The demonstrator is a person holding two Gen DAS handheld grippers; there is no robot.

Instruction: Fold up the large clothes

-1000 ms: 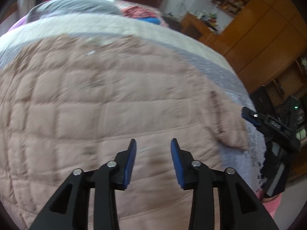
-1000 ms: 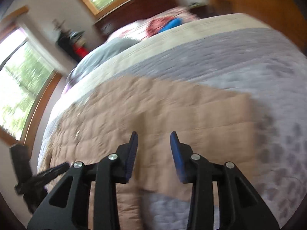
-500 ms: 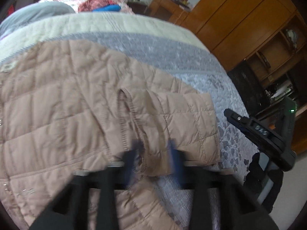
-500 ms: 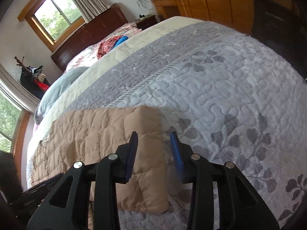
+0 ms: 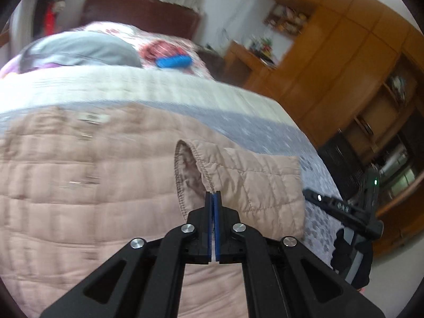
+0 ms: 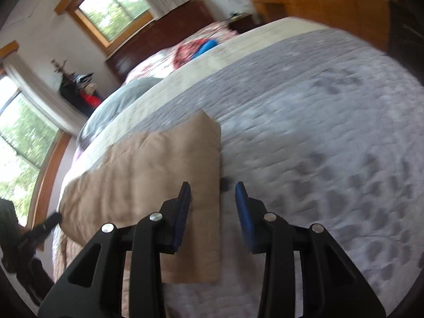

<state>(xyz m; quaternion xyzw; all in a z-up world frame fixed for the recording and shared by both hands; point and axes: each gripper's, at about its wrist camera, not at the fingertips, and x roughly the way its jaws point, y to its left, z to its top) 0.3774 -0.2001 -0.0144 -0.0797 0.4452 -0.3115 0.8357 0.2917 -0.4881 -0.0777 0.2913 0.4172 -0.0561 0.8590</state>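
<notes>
A pale pink quilted jacket point(image 5: 79, 175) lies spread flat on the bed. Its sleeve point(image 5: 254, 182) lies folded across it, the stitched cuff opening facing me. My left gripper point(image 5: 213, 194) is shut on the cuff's edge, and the pinched fabric rises a little. In the right wrist view the same sleeve point(image 6: 164, 175) looks tan, with its outer edge on the grey quilt. My right gripper point(image 6: 213, 193) hovers open over that edge, with nothing between its pads. The right gripper point(image 5: 341, 209) also shows at the left view's right edge.
A grey patterned bed quilt point(image 6: 318, 132) stretches to the right of the jacket. At the head of the bed lie a grey pillow point(image 5: 79, 50) and a blue object point(image 5: 173, 61). Wooden cupboards point(image 5: 331, 66) line the right wall, and windows point(image 6: 114, 8) the left.
My left gripper swung from the jacket body to the sleeve, shut on its cuff and rose. My right gripper slid along the sleeve's outer edge and stayed open.
</notes>
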